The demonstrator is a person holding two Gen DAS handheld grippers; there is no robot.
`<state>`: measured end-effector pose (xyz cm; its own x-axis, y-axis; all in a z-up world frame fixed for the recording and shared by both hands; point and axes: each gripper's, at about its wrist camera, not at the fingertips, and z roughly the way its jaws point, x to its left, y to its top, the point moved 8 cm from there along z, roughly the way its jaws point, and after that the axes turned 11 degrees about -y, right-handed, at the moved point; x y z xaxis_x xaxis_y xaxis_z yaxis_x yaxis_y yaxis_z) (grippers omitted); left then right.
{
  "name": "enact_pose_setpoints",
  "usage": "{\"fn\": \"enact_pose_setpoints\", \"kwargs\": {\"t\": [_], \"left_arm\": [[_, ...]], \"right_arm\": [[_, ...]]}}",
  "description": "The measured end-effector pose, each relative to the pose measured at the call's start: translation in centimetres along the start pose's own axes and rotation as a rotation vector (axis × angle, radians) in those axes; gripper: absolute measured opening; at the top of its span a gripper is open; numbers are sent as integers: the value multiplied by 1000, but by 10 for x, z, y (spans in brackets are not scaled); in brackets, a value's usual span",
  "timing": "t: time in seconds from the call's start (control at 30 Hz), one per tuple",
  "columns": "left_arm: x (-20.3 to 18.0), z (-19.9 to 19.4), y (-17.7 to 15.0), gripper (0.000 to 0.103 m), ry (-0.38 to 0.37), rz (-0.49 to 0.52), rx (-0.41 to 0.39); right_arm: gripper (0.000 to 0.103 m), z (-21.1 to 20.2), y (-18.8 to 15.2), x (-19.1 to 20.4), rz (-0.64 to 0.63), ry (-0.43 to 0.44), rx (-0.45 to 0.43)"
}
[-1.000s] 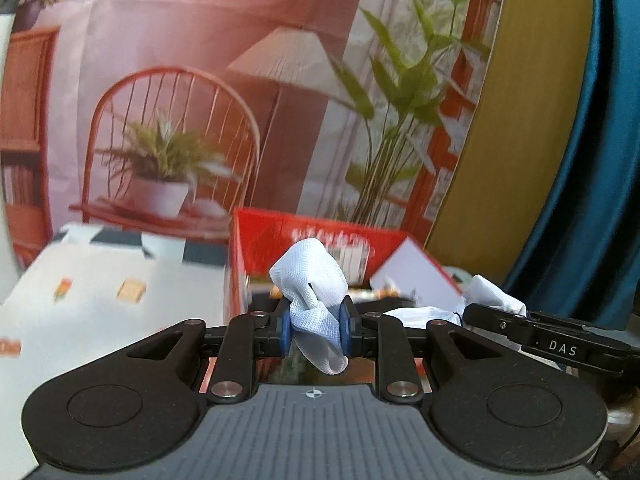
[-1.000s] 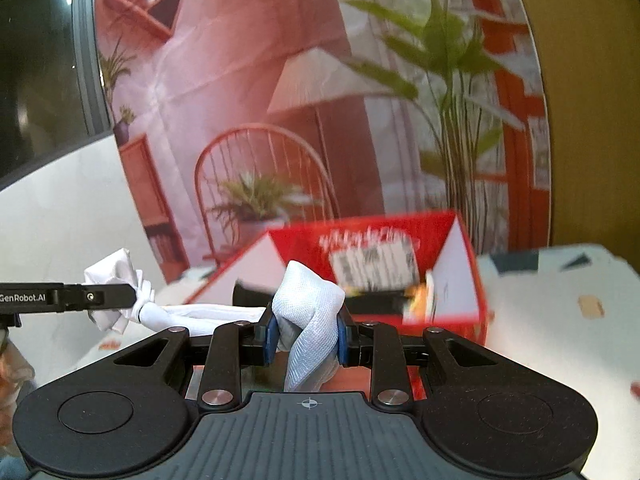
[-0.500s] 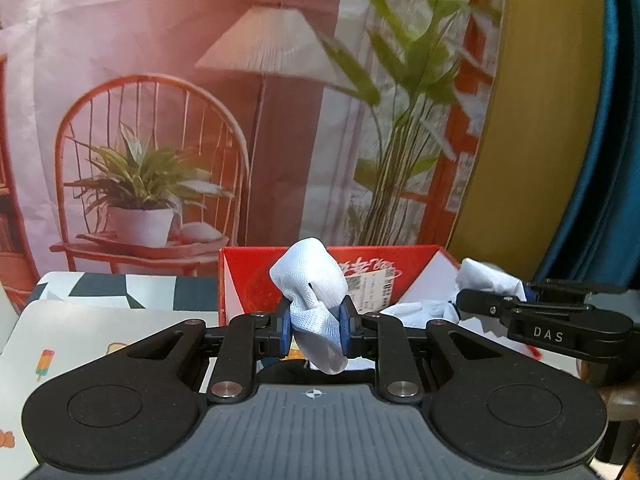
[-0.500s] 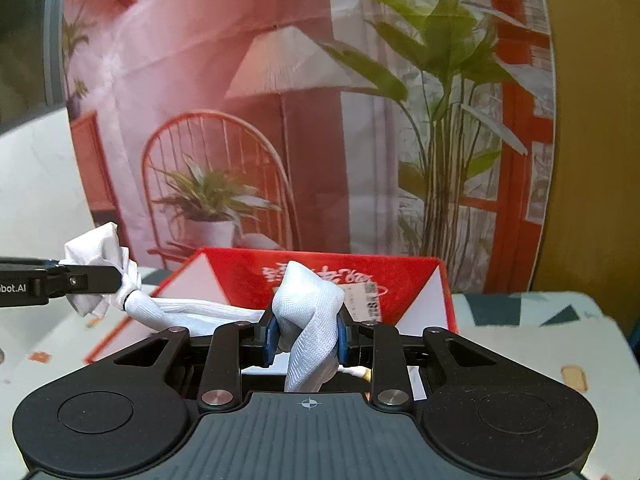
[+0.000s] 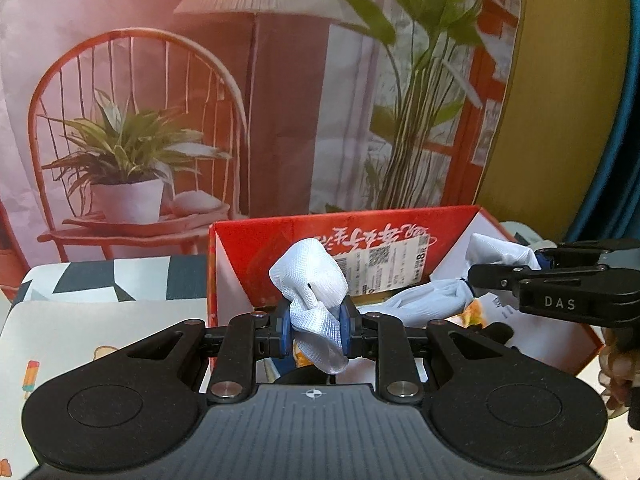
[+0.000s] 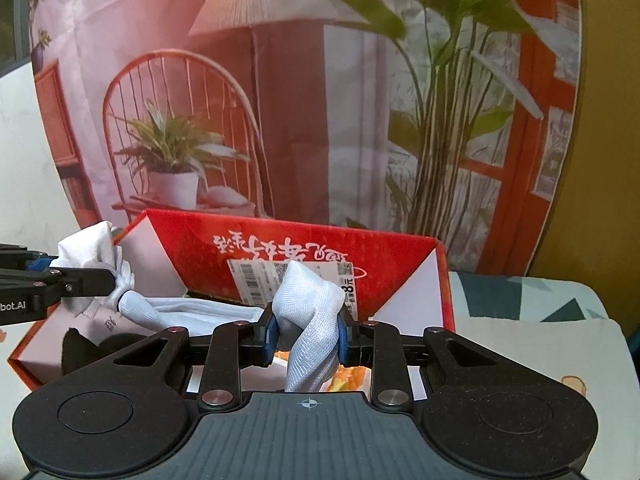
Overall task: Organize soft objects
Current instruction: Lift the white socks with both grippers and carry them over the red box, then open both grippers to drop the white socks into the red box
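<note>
A white cloth (image 5: 316, 292) is stretched between both grippers. My left gripper (image 5: 316, 330) is shut on one end of it. My right gripper (image 6: 306, 334) is shut on the other end (image 6: 308, 312). The middle of the cloth (image 6: 188, 314) hangs between them over an open red box (image 5: 360, 236), which also shows in the right wrist view (image 6: 304, 244). Each gripper shows in the other's view, the right one (image 5: 496, 276) and the left one (image 6: 100, 276), with a cloth bunch at its tips.
The box has a barcode label (image 6: 260, 280) on its back wall and printed paper inside. It stands on a patterned table mat (image 5: 80, 320). A backdrop picture of a chair, potted plant and lamp (image 5: 132, 140) hangs behind. A blue curtain (image 5: 624, 140) is at the far right.
Both grippers have moved with the cloth toward the red box. The box now sits closer and more centred under the stretched cloth. Both stayed shut.
</note>
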<state>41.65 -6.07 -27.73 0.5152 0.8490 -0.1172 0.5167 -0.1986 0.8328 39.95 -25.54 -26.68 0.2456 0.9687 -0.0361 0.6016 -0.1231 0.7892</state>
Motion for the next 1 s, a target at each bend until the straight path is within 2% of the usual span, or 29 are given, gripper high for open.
{"fn": "enact_pose_setpoints", "kwargs": {"t": [0.13,0.23,0.33,0.4,0.47,0.5,0.6,0.67,0.73,1.0], "left_arm": [[5,6,-3,30,12,1,23],[7,5,-3,36,22,9,26],[8,1,-1,50,27,12,20],[8,-3,1,64,33,10,9],[8,-8,3,74,30,2,-3],[7,-11,4,82,27,-1,-9],[4,-22,6,94,27,1,-33],[1,-29,8,96,24,-1,-41],[-1,-36,8,98,22,-4,-49],[-8,-64,-2,101,42,-14,-70]], "right_arm": [[28,7,-1,3,-10,-2,23],[35,9,-3,4,-14,-17,31],[42,7,-3,1,-13,-35,18],[48,4,-2,-2,-12,-43,2],[68,-1,0,-4,-10,-51,-12],[71,-4,1,-6,-8,-57,-25],[88,-15,5,-7,-8,-60,-58],[98,-22,6,-7,-4,-54,-76],[102,-29,8,-7,-1,-44,-87],[103,-56,3,-3,18,-26,-118]]}}
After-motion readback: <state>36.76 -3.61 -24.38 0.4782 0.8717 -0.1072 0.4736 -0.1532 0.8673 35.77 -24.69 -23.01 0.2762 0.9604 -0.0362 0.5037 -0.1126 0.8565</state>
